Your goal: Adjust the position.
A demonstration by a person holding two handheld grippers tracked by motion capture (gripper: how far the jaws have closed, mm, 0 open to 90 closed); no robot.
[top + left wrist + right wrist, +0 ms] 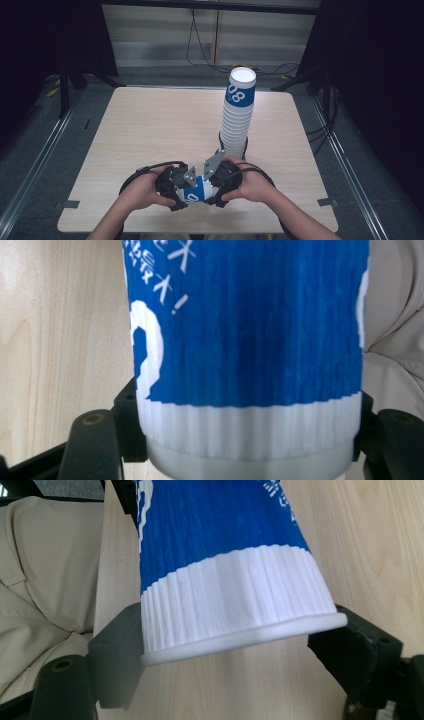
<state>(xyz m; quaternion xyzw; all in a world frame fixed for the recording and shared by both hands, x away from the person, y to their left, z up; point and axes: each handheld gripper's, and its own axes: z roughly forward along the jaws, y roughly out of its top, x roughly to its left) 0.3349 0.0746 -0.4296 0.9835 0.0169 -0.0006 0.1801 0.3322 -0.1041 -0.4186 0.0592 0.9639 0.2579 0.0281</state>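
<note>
High view: the pale wooden counter [150, 130] has lots of bare room on its left side. Near its front edge, the left claw [175, 190] and the right claw [212, 187] meet around a blue and white ribbed paper cup [194, 194] lying on its side. The left claw pinches the cup's narrow end. The right claw sits at the wide rim end, touching the cup on one side; I cannot tell if it squeezes. A tall stack of blue and white paper cups [237, 112] stands behind, right of middle.
</note>
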